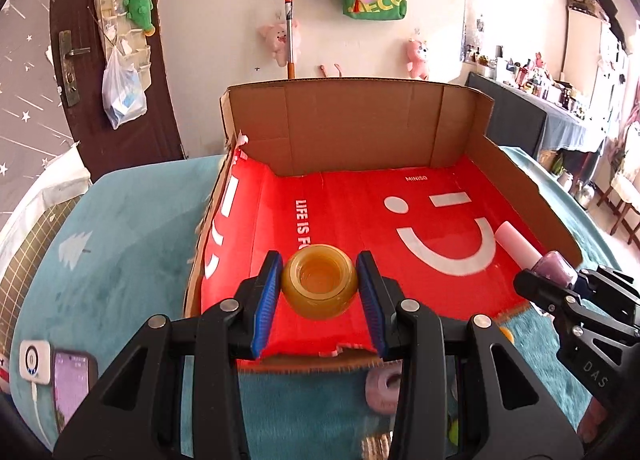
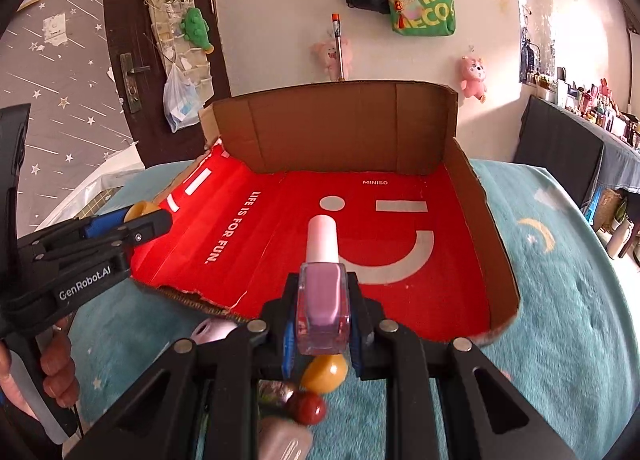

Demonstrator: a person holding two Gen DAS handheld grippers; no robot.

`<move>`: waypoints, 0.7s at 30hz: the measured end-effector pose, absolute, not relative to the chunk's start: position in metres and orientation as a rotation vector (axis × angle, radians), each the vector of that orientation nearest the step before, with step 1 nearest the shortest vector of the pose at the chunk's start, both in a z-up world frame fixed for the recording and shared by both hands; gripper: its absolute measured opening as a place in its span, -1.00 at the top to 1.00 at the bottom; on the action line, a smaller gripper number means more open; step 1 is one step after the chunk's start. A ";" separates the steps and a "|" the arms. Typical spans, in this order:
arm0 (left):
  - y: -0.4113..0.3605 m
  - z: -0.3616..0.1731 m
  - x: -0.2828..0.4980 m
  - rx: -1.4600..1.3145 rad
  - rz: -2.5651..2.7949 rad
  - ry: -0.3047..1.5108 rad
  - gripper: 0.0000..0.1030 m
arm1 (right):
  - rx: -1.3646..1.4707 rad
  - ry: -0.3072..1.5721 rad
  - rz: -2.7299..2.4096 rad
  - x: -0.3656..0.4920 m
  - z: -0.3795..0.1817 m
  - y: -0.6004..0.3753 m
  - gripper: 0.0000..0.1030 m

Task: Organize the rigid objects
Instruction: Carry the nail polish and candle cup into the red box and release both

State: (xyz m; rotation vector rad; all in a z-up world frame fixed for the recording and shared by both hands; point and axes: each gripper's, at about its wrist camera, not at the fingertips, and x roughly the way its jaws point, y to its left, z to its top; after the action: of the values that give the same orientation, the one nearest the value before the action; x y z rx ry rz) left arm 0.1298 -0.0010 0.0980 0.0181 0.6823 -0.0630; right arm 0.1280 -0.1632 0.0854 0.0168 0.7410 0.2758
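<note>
Two things are in hand at once, one in each claw, and both hang above the near edge of the shallow cardboard tray with the red smiley-printed floor (image 1: 400, 128). Your left claw (image 1: 319, 292) is clenched on the small amber translucent round pot (image 1: 319, 285), its blue pads (image 1: 266, 292) pressing the widest part of the belly, mouth up. Your right claw (image 2: 324, 324) is clenched on the square glass bottle of lilac nail polish with a pale pink cap (image 2: 322, 302), gripped across its flat sides with the cap pointing away from you toward the tray.

Judge both as light, stiff and slick. The pot's curved wall gives the pads only a narrow line of contact, so it could roll or squirt out if you loosen early; hold it at the belly. The bottle is glass and would not forgive a drop; its flat faces are the right place, not the smooth cap.

The right wrist view shows loose pieces on the teal fuzzy blanket (image 2: 560, 320) below the bottle: an amber egg-shaped bead (image 2: 325, 372), a dark red round bead (image 2: 307, 408) and a pale pink bottle (image 2: 284, 440). The left view hides most of those but shows a lilac ring-shaped piece (image 1: 384, 388) under the claw.
</note>
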 end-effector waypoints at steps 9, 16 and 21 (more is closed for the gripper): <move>0.002 0.081 0.172 0.005 -0.056 0.736 0.30 | -0.007 0.768 0.269 0.163 0.078 -0.158 0.57; 0.003 0.062 0.197 -0.004 -0.060 0.798 0.30 | -0.010 0.814 0.252 0.190 0.064 -0.156 0.57; 0.004 0.047 0.210 -0.015 -0.066 0.844 0.30 | -0.013 0.846 0.236 0.204 0.054 -0.155 0.57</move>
State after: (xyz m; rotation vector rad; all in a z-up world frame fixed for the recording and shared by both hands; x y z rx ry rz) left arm 0.2098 0.0037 0.0467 -0.0147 0.8443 -0.0661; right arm 0.2038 -0.1547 0.0537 -0.0131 0.8458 0.2362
